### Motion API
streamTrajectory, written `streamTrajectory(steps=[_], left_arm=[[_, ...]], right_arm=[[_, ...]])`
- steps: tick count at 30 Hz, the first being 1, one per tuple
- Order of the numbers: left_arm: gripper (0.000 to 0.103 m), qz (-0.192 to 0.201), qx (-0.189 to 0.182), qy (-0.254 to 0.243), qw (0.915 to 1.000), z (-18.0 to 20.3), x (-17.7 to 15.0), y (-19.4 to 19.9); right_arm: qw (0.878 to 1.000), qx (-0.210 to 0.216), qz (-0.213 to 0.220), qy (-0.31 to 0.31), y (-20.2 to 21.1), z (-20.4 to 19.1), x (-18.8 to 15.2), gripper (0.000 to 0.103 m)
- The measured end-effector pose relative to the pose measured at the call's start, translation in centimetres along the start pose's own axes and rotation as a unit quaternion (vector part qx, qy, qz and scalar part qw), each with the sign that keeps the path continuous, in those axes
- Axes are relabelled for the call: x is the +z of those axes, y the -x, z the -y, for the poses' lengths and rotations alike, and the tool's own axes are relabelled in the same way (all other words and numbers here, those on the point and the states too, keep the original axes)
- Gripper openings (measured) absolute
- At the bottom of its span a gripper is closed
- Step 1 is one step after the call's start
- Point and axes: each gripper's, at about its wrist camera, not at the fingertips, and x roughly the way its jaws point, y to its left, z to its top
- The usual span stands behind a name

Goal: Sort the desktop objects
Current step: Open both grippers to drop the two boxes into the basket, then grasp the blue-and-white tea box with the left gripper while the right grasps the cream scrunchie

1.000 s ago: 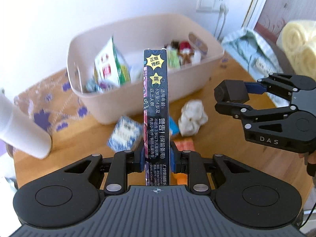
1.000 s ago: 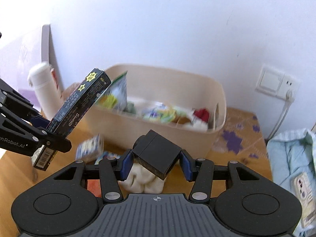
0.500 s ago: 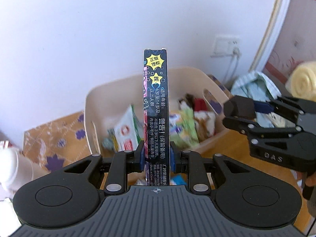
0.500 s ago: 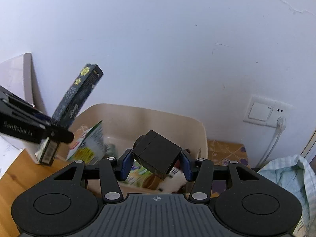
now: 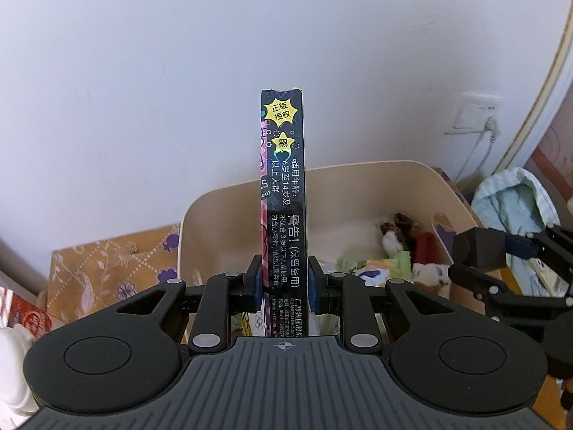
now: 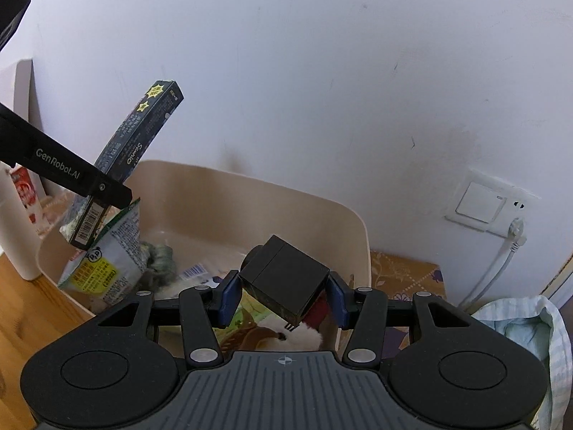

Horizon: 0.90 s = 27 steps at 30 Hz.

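Note:
My left gripper is shut on a tall dark printed box, held upright over the near side of the beige bin. The same dark box leans above the bin's left end in the right wrist view. My right gripper is shut on a black cube, tilted, over the near right part of the beige bin. In the left wrist view the black cube hangs at the bin's right end. Inside the bin lie a snack packet, plush toys and other packets.
A white bottle with a red label stands left of the bin on the wooden table. A patterned cloth lies behind the bin. A pale blue garment sits at the right, under a wall socket with a plugged cable.
Both grippers have risen and moved forward from above the table to over the bin, each still holding its object. The loose items on the table have dropped out of sight.

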Motion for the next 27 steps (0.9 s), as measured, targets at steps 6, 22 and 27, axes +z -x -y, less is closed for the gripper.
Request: streamTrajectory(steps=[6,22,27], left_arm=[[0.024,-0.021,0.002,0.002,0.9998,0.6,0.0,-1.7],[0.058,-0.008,0.010,0.022,0.9997,2.7,-1.0,0.4],[0.061,0.004,0.013,0.033,0.9993,2.4,-1.8,2.2]], right_arm=[[1.000,0.000,-0.017,0.011,-1.6,-0.6,-0.2,0.048],[0.999,-0.004,0.023,0.027,2.2,-0.9,-1.1,0.090],[0.999,0.000,0.039,0.025,4.5,-0.9,-2.2,0.098]])
